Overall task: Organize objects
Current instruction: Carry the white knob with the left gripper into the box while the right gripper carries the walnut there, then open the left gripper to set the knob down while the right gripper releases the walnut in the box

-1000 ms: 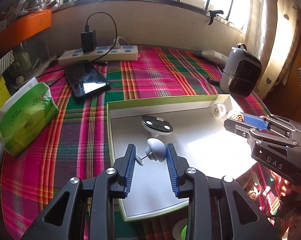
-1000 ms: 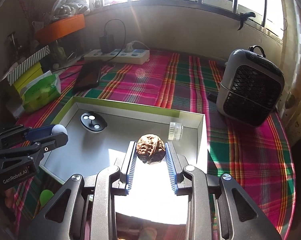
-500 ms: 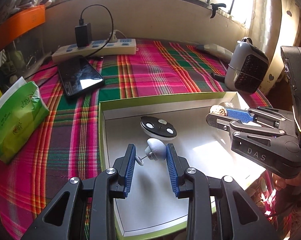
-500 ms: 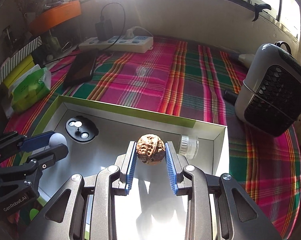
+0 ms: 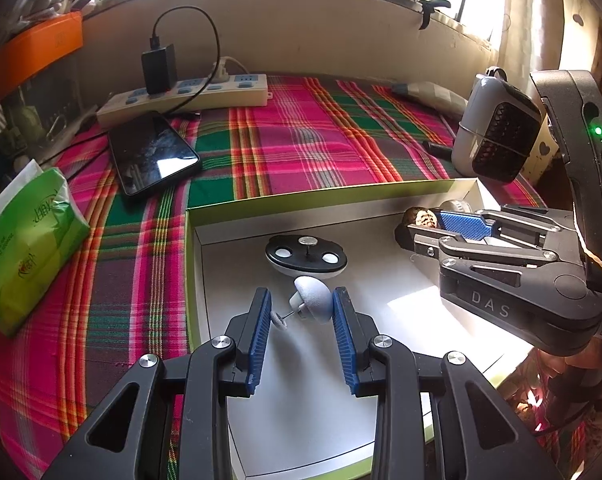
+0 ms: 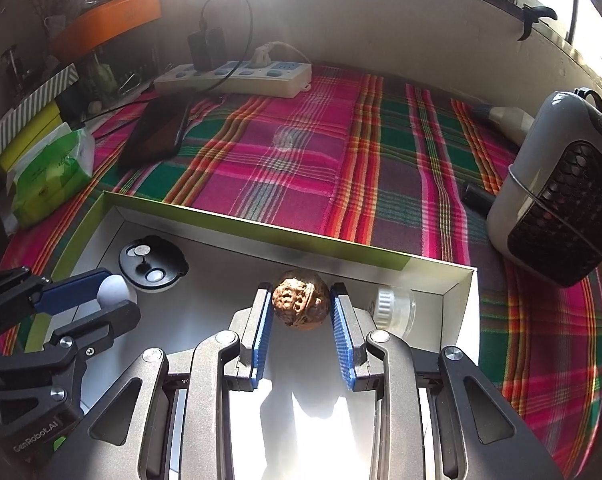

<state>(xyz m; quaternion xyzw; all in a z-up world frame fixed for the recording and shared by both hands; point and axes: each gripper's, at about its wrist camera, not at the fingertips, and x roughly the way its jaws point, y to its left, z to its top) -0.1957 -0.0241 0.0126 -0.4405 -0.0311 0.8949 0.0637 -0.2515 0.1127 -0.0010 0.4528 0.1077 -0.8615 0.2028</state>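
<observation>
While both grippers hang over the white tray (image 6: pixel 429 276), the step in hand looks like setting their loads down inside it. To do it well: lower until the object rests on the tray floor before letting go, since the walnut will roll; release it near the far wall, clear of the small jar (image 6: pixel 395 306) lying on its side just beside it.

Right gripper (image 6: pixel 301 312): jaws partly closed, blue pads clamped on the walnut (image 6: pixel 300 302) from both sides, held near the tray's far wall. Whether it touches the floor, cannot tell.

Left gripper (image 5: pixel 301 312): jaws somewhat wider, grasping a small pale mushroom-shaped piece (image 5: pixel 311 300); its dome presses the right pad, a thin pin with a little disc reaches the left pad. It sits crosswise, so a slow, even opening is advised.

Outward: a black oval disc with metal studs (image 5: pixel 306 256) lies in the tray just beyond the left gripper. The tray rests on a plaid cloth (image 5: pixel 301 140). Further off, well apart: phone (image 5: pixel 151 156), power strip (image 5: pixel 185 96), green tissue pack (image 5: pixel 25 240), small heater (image 6: pixel 561 200).
</observation>
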